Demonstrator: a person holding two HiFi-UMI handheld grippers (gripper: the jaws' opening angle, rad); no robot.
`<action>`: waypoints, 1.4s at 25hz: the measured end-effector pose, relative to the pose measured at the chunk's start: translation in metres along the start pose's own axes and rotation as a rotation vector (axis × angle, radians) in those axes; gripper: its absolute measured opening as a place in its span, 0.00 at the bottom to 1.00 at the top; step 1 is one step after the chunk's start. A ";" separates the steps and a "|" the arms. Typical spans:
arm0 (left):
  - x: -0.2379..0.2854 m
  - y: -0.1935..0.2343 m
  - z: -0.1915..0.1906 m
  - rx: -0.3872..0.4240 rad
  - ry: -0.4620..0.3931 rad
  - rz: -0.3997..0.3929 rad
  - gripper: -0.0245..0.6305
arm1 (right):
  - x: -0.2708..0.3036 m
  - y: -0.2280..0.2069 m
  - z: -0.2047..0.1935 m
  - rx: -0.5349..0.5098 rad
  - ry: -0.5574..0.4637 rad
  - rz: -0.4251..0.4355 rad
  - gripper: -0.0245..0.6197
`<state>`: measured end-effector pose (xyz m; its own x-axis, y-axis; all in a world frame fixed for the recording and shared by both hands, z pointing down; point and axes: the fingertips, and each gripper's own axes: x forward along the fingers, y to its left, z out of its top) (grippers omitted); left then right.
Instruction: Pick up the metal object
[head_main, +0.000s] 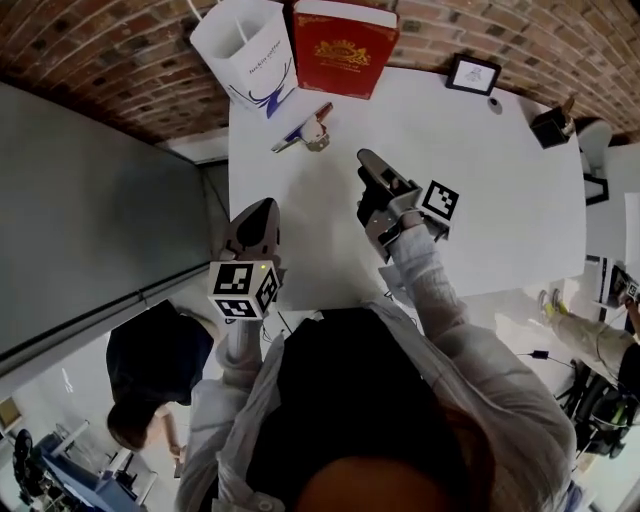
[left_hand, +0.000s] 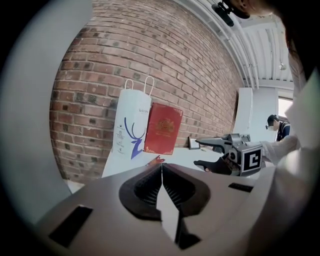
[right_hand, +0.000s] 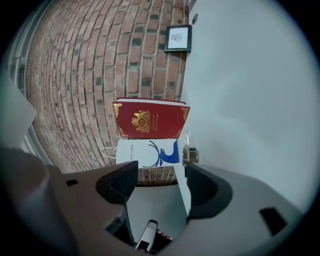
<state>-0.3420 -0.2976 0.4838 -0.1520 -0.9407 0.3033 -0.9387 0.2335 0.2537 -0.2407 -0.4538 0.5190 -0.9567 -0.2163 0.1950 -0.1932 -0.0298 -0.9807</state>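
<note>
Approach was the step in hand: my right gripper (head_main: 372, 188) hovered mid-frame, jaws wide and empty. The metal object (head_main: 314, 134) lay on the table (head_main: 500, 200) up-left of it, apart. My left gripper (head_main: 258, 222) was pinched closed, empty. Next, I judged, reach forward and straddle it.

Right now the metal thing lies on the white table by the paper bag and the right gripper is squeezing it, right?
Not quite. The right gripper is not squeezing it: the right gripper view shows its jaws apart with nothing between them. The metal thing does lie on the white table by the paper bag.
</note>
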 end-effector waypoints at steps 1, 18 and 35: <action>0.003 0.003 -0.001 -0.004 0.002 0.006 0.07 | 0.007 -0.003 0.001 0.002 0.006 -0.008 0.51; 0.027 0.051 -0.019 -0.070 0.062 0.093 0.07 | 0.100 -0.036 -0.002 -0.056 0.135 -0.073 0.50; 0.024 0.072 -0.035 -0.098 0.092 0.159 0.07 | 0.132 -0.059 -0.003 0.017 0.074 -0.077 0.24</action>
<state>-0.4024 -0.2945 0.5416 -0.2628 -0.8645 0.4285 -0.8696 0.4046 0.2830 -0.3557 -0.4777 0.6030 -0.9526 -0.1401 0.2699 -0.2639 -0.0599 -0.9627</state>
